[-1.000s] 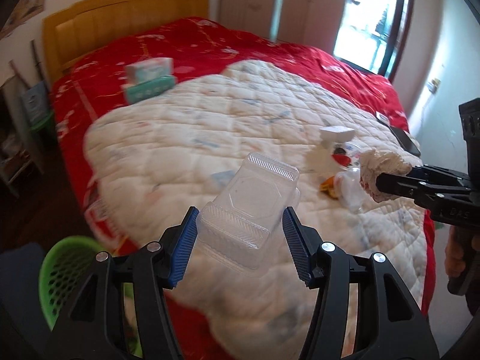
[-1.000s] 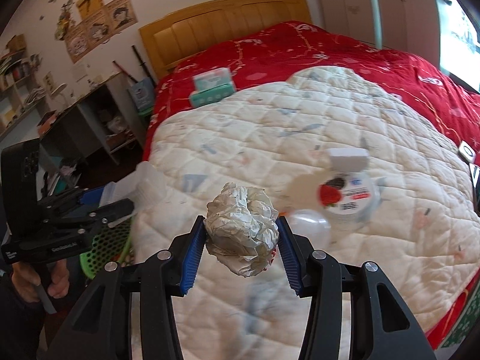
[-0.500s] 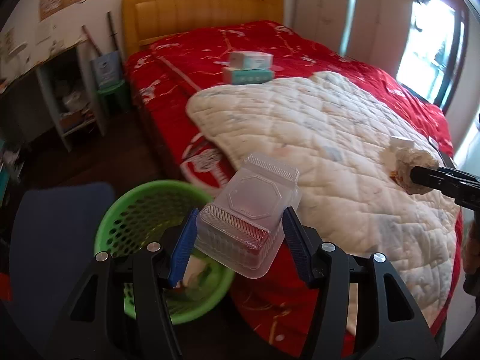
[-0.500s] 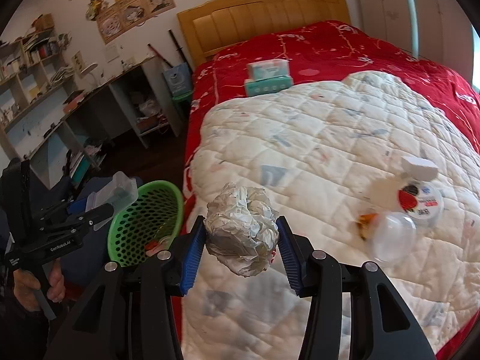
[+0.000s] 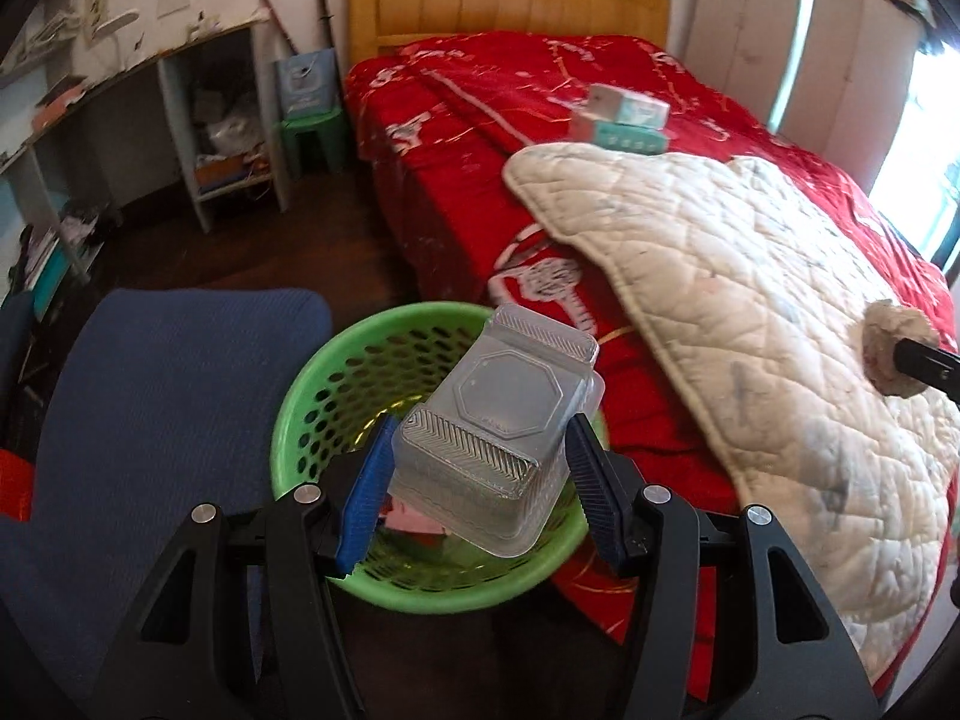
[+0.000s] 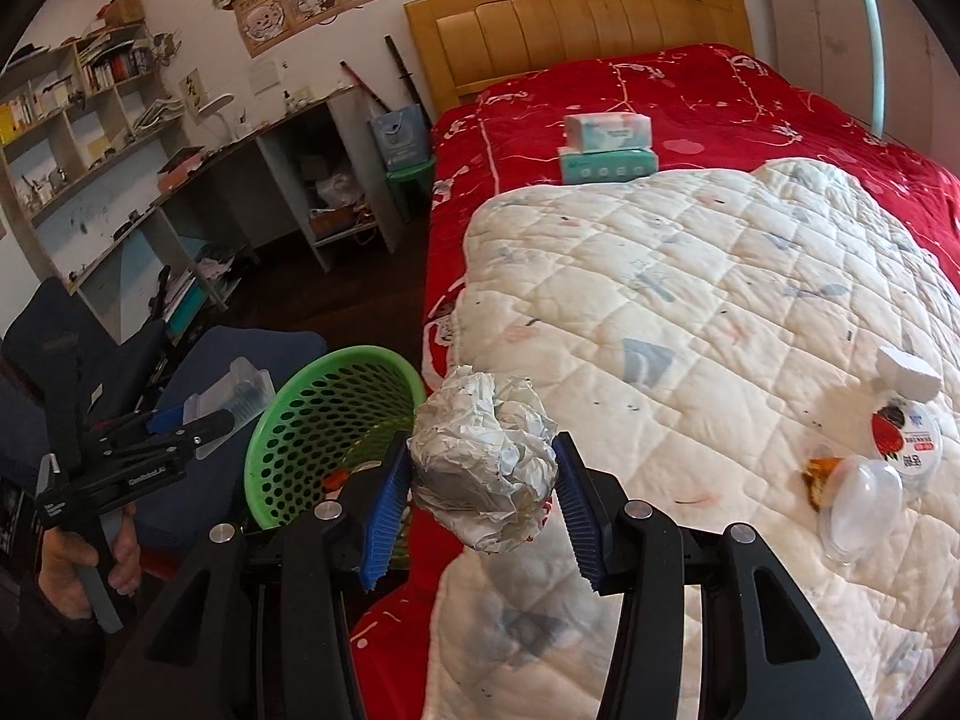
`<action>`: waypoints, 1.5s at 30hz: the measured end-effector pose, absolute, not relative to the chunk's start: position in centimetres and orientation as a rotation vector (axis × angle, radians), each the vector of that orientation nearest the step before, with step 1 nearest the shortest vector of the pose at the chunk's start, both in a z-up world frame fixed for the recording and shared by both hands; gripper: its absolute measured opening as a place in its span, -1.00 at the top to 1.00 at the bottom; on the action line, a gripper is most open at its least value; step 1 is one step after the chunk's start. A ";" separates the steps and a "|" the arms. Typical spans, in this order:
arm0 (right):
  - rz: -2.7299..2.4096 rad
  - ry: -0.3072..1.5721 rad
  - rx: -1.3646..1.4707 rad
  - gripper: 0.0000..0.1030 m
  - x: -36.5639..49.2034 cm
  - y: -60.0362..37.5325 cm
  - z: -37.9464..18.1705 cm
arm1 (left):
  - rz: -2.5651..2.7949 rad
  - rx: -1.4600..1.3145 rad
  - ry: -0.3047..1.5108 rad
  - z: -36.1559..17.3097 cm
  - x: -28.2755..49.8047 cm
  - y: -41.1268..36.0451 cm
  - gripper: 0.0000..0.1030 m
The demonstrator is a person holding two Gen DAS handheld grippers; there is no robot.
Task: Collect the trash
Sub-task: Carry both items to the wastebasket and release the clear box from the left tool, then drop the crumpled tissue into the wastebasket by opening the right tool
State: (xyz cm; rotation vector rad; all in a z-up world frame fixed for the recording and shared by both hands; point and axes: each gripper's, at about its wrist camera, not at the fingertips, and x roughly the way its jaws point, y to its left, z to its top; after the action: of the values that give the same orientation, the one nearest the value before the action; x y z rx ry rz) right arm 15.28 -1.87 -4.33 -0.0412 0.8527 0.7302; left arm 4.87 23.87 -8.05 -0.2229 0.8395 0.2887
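My left gripper [image 5: 477,483] is shut on a clear plastic clamshell box [image 5: 498,420], held directly above the green perforated basket [image 5: 312,402] on the floor beside the bed. The basket holds some pink and red scraps. My right gripper [image 6: 480,498] is shut on a crumpled ball of white paper [image 6: 486,456], over the bed's near-left edge, to the right of the basket [image 6: 318,414]. In the right wrist view the left gripper [image 6: 198,426] with its box hangs at the basket's left rim. The paper ball [image 5: 894,354] shows at the right edge of the left wrist view.
A white quilt [image 6: 720,312] lies on the red bed; a white-capped round container [image 6: 906,420] and a clear plastic dome lid [image 6: 864,498] rest on it at the right. Two tissue boxes [image 6: 606,147] sit near the headboard. A blue chair [image 5: 150,420] stands left of the basket; desk and shelves behind.
Both grippers have swung left from over the quilt toward the bedside. The left one with the clear box has come over the green basket; the right one with the paper ball trails at the bed's edge.
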 end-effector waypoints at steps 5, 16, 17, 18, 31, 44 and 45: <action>0.747 0.856 -0.053 0.10 15.4 -0.8 -4.4 | 0.316 -0.243 0.876 -9.3 5.2 25.0 -0.12; 0.775 0.875 -0.064 0.10 15.6 0.8 -5.1 | 0.337 -0.324 0.896 -11.1 4.6 26.9 -0.25; 0.778 0.875 -0.065 0.10 15.6 1.0 -5.1 | 0.343 -0.321 0.895 -11.1 4.4 26.9 -0.25; 0.782 0.877 -0.065 0.10 15.5 1.2 -5.2 | 0.347 -0.321 0.894 -11.1 4.2 26.9 -0.25; 0.859 0.901 -0.101 0.10 14.6 5.4 -5.8 | 0.402 -0.322 0.838 -8.9 0.8 27.4 -0.25; 0.929 0.961 -0.141 0.08 14.0 11.7 -8.2 | 0.454 -0.351 0.783 -7.3 -2.5 28.6 -0.25; 0.930 0.963 -0.145 0.08 14.0 12.0 -8.4 | 0.457 -0.352 0.781 -7.2 -2.6 28.7 -0.25</action>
State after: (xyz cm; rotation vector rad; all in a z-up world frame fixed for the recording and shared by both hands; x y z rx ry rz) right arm 13.98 12.04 -8.37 -0.1450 0.9626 0.9301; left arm -2.62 28.67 -7.24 -0.3518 0.7814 0.4568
